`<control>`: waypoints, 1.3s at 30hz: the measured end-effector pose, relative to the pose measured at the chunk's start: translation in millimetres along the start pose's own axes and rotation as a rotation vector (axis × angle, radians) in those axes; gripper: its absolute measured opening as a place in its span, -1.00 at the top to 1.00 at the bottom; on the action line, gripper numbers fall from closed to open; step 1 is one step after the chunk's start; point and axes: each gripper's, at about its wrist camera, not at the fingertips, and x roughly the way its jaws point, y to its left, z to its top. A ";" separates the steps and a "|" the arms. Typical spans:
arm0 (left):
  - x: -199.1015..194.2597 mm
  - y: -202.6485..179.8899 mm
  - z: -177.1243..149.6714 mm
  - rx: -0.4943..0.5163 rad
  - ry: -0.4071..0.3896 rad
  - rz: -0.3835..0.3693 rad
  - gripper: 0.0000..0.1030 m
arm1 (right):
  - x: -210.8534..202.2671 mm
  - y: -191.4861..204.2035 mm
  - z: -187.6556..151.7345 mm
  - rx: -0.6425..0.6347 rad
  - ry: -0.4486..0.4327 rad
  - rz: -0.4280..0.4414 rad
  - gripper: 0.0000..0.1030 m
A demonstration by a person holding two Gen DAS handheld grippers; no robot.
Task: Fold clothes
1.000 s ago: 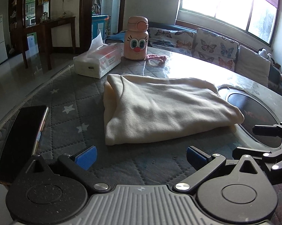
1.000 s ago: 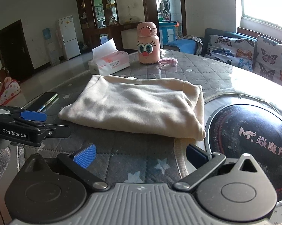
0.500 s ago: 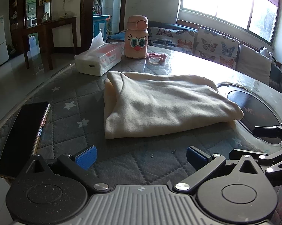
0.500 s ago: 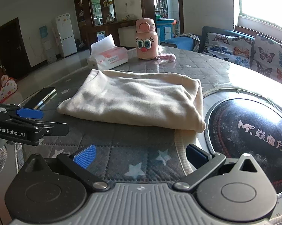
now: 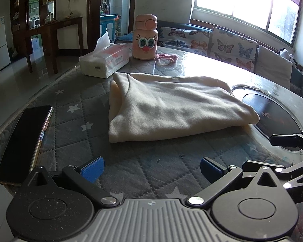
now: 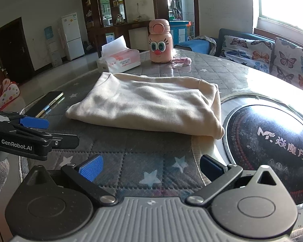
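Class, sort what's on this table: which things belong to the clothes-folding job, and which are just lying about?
Job: cream garment, left gripper, right gripper.
Lying about: phone, tissue box, pink bottle, pink strap.

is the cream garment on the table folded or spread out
Folded: the cream garment lies as a compact layered rectangle, doubled edges showing; both grippers are clear of it.

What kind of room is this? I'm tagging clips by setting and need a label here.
Most likely a home living and dining room. A sofa with butterfly cushions sits under the window, a fridge stands by wooden shelving, and the folded cream garment lies on a round table with a quilted cover.
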 end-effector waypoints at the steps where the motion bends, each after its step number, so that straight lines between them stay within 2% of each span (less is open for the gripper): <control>1: -0.2 -0.5 -0.4 0.000 0.000 0.000 -1.00 | -0.4 0.3 -0.4 0.000 0.000 0.001 -1.00; 39: 0.0 -10.9 -9.3 0.017 0.012 0.014 -1.00 | -1.5 -0.2 -11.0 0.024 0.028 0.013 -1.00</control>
